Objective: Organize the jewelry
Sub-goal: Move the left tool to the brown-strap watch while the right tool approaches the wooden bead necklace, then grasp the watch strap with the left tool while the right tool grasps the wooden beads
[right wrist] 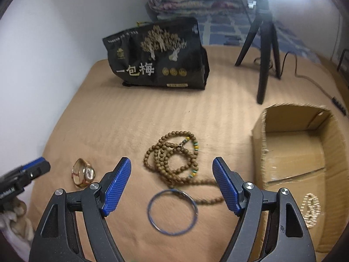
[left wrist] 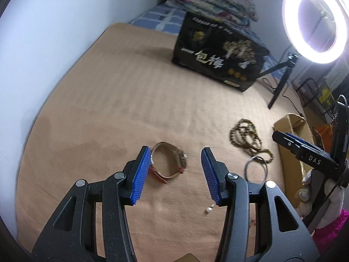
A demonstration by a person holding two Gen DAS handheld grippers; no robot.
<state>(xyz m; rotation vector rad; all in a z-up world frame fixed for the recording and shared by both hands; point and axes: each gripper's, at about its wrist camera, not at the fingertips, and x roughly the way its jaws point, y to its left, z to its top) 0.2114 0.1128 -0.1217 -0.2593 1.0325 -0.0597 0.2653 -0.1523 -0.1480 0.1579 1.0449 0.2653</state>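
My left claw (left wrist: pixel 176 170) stands partly open with nothing in it, tilted down over the wristwatch (left wrist: pixel 171 163), which lies on its side on the tan bed cover (left wrist: pixel 109 100) just beyond the left pad. My right claw (right wrist: pixel 172 187) gapes wide and empty above the thin blue bangle (right wrist: pixel 172 211), lying flat, with the brown bead string (right wrist: pixel 172 157) coiled just beyond it.

I judge the watch light but lopsided, best pinched across its strap loop rather than on the glass face. The bangle looks stiff and slick, so I would take it across the rim. The beads are limp and will dangle. A small pearl piece (left wrist: pixel 209 209) lies near, by my left claw. The cardboard box (right wrist: pixel 292 152) sits open to the right, pale pearls (right wrist: pixel 309 209) against its near wall.
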